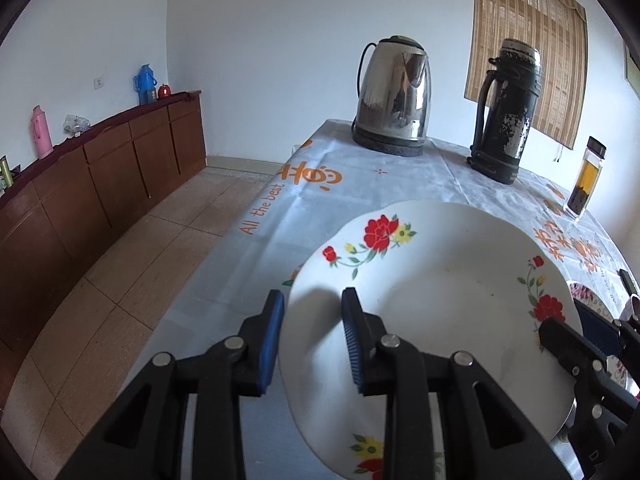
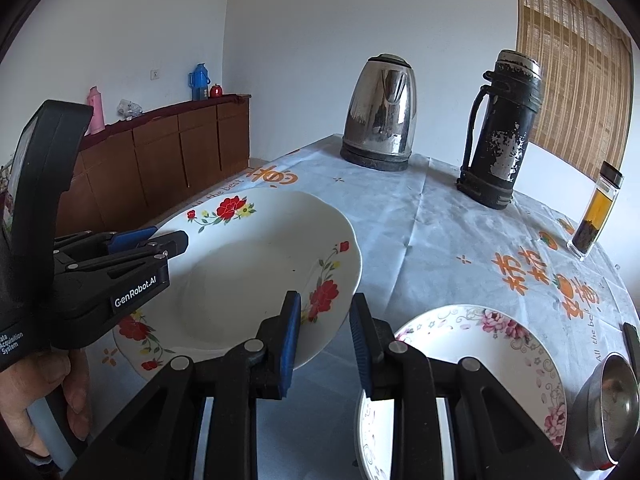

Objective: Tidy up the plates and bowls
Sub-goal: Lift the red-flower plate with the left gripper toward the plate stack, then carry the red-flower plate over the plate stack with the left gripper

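Observation:
A white deep plate with red flowers hangs tilted just above the tablecloth, its right side higher. My left gripper is shut on its left rim, one blue pad outside the wall and one inside. The right wrist view shows the same plate with my right gripper shut on its right rim, and the left gripper clamped on the far rim. A second plate with pink flowers lies flat at the lower right. A steel bowl sits beside it.
A steel kettle, a black thermos flask and a tea bottle stand along the back of the table. The table edge drops to a tiled floor on the left. A wooden sideboard lines the wall.

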### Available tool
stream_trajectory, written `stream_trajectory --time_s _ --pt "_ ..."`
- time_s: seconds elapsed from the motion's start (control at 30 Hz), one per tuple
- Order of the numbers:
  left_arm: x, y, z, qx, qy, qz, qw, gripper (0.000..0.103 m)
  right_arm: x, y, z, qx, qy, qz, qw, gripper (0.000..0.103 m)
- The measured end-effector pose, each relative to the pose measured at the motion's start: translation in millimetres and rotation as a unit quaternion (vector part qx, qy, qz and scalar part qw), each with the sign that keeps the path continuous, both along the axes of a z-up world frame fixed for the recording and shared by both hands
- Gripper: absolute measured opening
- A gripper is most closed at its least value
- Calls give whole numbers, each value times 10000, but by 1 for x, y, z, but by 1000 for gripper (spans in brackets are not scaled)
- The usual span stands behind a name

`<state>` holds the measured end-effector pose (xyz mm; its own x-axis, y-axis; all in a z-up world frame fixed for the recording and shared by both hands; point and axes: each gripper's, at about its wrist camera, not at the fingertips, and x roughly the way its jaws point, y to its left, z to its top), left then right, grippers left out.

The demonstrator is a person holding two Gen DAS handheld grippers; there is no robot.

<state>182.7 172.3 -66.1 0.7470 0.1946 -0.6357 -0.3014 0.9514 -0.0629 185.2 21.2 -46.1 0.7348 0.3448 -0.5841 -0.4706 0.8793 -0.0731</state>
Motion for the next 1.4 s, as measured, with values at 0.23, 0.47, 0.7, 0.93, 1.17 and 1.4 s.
stream_trajectory --time_s 0.23,0.47,0.7,0.93,1.17,1.4 --pt "-4 -6 7 -15 -249 -146 9996 28 -2 -7 0 26 -71 -108 9999 27" --pt "-6 -16 12 80 -384 -285 9988 28 -8 -15 3 65 -220 -214 9995 27" --pt "-8 -27 15 195 -483 -447 9976 28 -9 -26 4 154 -269 -348 9989 27" --pt "-10 -28 18 167 -587 -485 9970 28 -12 -29 5 171 -339 -384 9985 27" --pt "-13 -34 21 197 -674 -598 9957 28 -15 -33 5 189 -416 -470 9978 27" --pt "-14 -40 23 230 -757 -681 9945 28 -18 -39 6 194 -515 -559 9969 27"
